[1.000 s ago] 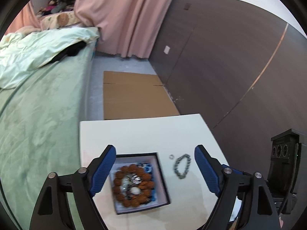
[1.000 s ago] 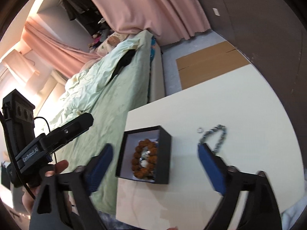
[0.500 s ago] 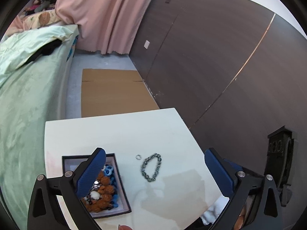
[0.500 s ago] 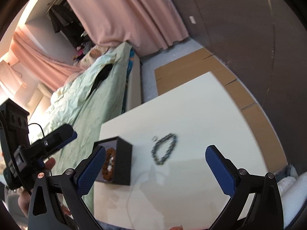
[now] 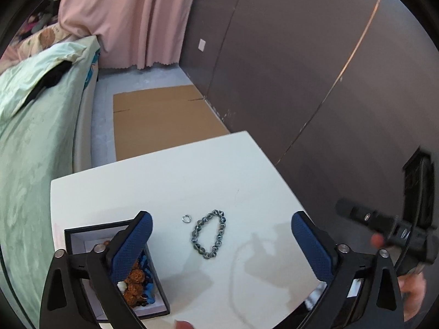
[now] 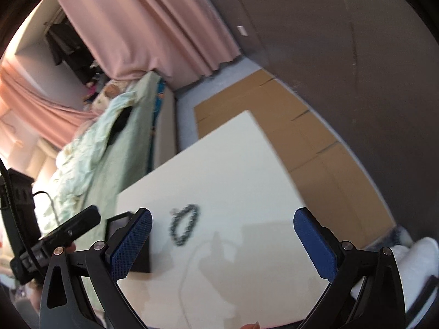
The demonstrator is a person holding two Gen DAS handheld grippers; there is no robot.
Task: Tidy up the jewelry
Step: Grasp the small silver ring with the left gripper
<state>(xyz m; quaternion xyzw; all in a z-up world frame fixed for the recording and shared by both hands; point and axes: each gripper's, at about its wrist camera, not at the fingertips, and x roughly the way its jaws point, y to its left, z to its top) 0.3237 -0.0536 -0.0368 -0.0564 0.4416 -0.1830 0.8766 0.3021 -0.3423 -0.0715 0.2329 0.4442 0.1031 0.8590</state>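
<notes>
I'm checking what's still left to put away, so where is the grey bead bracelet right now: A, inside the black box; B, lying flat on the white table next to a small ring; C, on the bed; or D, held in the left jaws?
B: the grey bead bracelet lies flat on the white table beside the small ring, outside the black box.

My left gripper's (image 5: 221, 242) blue pads (image 5: 134, 242) look like rough, dimpled rubber on matt black plastic arms. The smooth white matt tabletop (image 5: 170, 186) carries a glossy grey beaded bracelet (image 5: 210, 237) and small shiny metal ring (image 5: 186, 218). Knobbly brown beads (image 5: 134, 277) sit in the black card box (image 5: 153, 305).
</notes>
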